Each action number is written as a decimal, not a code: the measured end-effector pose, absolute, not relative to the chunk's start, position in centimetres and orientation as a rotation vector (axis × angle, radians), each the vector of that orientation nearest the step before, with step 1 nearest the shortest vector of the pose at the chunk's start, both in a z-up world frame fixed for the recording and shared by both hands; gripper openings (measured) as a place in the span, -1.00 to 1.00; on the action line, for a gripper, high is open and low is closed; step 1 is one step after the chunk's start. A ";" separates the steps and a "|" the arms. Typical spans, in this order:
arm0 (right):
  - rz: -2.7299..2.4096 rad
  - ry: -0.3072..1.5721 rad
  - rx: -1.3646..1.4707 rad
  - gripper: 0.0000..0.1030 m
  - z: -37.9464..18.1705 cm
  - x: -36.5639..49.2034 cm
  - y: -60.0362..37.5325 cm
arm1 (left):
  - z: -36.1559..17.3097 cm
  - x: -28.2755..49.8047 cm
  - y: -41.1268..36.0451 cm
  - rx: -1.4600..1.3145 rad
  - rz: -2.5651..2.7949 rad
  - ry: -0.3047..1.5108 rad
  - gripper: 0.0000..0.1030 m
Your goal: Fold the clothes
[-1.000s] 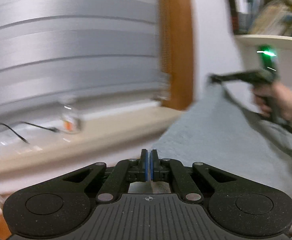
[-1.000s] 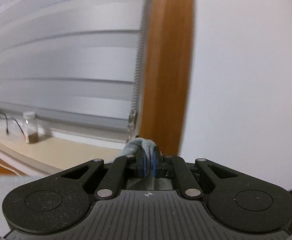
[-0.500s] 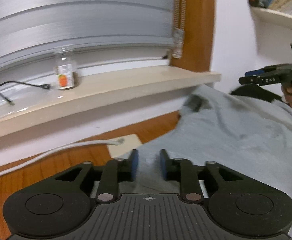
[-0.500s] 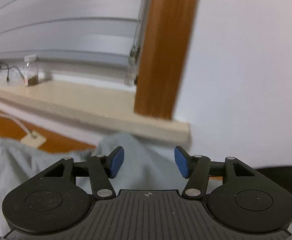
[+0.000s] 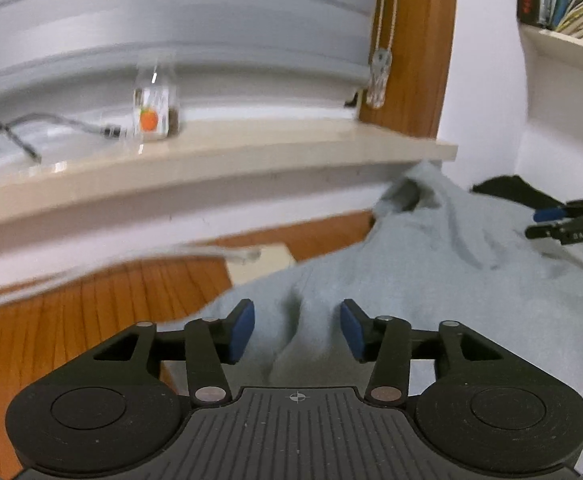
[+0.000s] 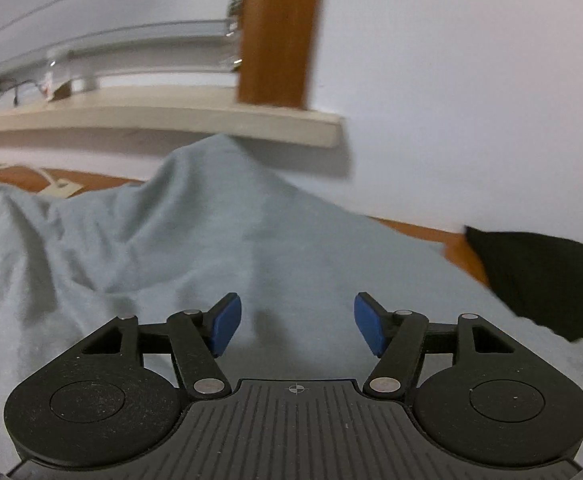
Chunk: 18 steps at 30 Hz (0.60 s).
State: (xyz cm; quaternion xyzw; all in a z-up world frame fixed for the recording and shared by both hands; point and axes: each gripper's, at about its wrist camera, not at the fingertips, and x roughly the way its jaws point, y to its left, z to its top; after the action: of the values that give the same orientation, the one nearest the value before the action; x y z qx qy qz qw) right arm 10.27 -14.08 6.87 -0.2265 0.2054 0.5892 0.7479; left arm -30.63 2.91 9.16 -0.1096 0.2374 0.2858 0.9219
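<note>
on my left a small jar (image 5: 155,106) with an orange label stands on the window ledge (image 5: 251,152), a cable (image 5: 31,128) beside it. my left gripper (image 5: 297,330) has just been opening; its blue pads stand apart over a ridge of the grey garment (image 5: 431,272) without pressing it. the garment lies rumpled on the wooden floor (image 5: 71,320), up against the wall below the ledge's right end. my right gripper (image 6: 296,328) has also just been opening, wide over the cloth, gripping nothing. a black cloth (image 6: 539,276) lies at the right.

Pale grey-blue garment (image 6: 219,240), blue-padded claw (image 6: 297,330), orange-brown floor (image 5: 91,304)
</note>
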 end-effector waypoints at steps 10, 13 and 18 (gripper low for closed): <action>1.343 0.465 -0.518 0.23 5.7 8.7 -15.0 | 9.2 -27.7 2.0 -0.189 0.561 0.512 0.22; 1.417 0.423 -0.491 0.23 7.3 6.5 -13.0 | 7.7 -28.0 3.0 -0.207 0.597 0.548 0.22; 1.634 0.345 -0.495 0.23 9.5 0.5 -6.7 | 6.1 -29.1 2.3 -0.237 0.502 0.560 -0.67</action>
State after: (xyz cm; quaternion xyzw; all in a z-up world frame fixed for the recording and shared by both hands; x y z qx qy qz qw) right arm 0.49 -6.71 9.54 -0.2172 0.1516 0.7177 0.6440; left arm -29.05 2.30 6.15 -0.1155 0.2726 0.2444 0.9234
